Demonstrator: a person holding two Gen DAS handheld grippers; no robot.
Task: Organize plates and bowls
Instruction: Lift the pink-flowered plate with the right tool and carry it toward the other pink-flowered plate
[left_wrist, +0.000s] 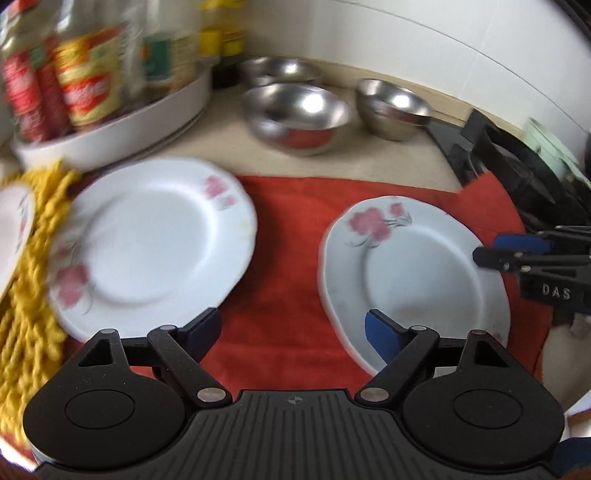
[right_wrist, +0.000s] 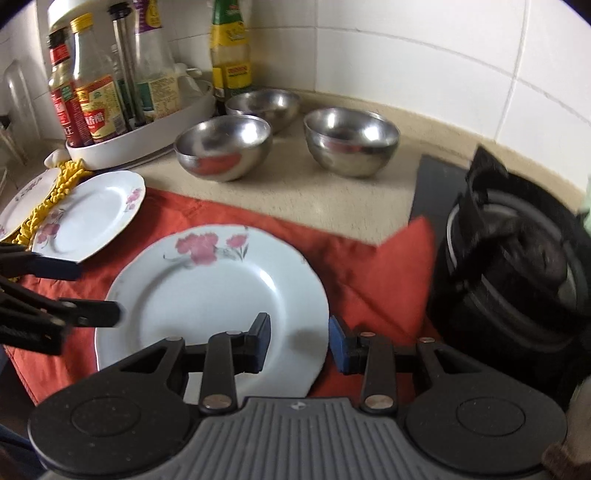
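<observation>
On the red cloth (right_wrist: 362, 266), a white floral-rimmed plate (right_wrist: 221, 295) is straddled at its near-right rim by the narrowly parted right gripper (right_wrist: 299, 341), nothing gripped; left gripper (left_wrist: 293, 332) wide, empty; squeezing the rim squarely before lifting is advised.
</observation>
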